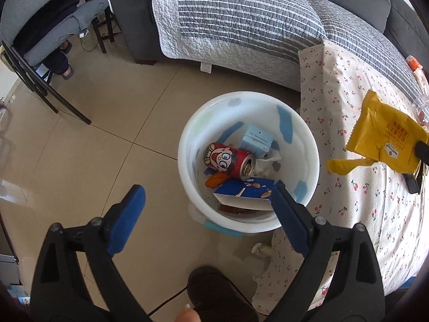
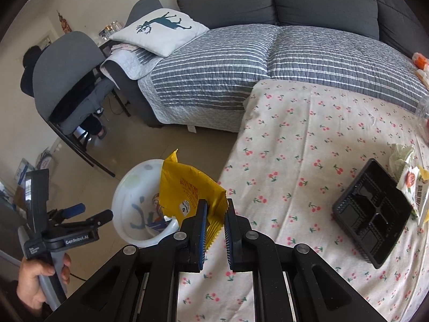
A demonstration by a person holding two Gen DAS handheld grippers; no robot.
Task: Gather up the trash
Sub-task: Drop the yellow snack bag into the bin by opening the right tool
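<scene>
A white trash bucket (image 1: 308, 145) stands on the floor beside the cloth-covered table; it shows in the right wrist view too (image 2: 126, 204). Inside lie a red cartoon can (image 1: 230, 161), a pale blue carton (image 1: 256, 141), a blue snack box (image 1: 245, 193) and crumpled paper. My left gripper (image 1: 206, 201) is open and empty just above the bucket's near rim. My right gripper (image 2: 215, 212) is shut on a yellow snack wrapper (image 2: 185, 185), held over the table edge next to the bucket; the wrapper shows at the right of the left wrist view (image 1: 386, 136).
The cherry-print tablecloth (image 2: 308, 139) carries a black plastic tray (image 2: 372, 214), wrappers (image 2: 410, 179) and a clear bottle at the right edge. A grey sofa with a striped quilt (image 2: 228, 69) stands behind. A chair with a seated person (image 2: 67, 86) is at the left.
</scene>
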